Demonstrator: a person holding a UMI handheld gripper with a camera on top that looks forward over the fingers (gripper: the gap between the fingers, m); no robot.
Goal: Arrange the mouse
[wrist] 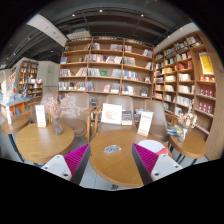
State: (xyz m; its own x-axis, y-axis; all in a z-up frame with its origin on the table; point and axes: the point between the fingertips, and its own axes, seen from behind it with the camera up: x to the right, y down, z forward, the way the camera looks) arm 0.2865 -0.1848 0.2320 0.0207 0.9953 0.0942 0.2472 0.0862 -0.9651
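On a round wooden table (118, 165), mouse (113, 149) just ahead of the tongs (112, 158), spread wide, holding nothing

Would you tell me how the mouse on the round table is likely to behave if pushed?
The mouse looks small and low, so probably light and unlikely to tip. On the smooth wooden table it may slide. It lies just ahead of the open tool.

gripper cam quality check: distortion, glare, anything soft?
Gripper view: strong fisheye, the bookshelves bow outward; even indoor light, no harsh glare; the round table and the small grey thing on it look soft, too small to identify; the gripper has its fingers open, pink pads sharp enough.
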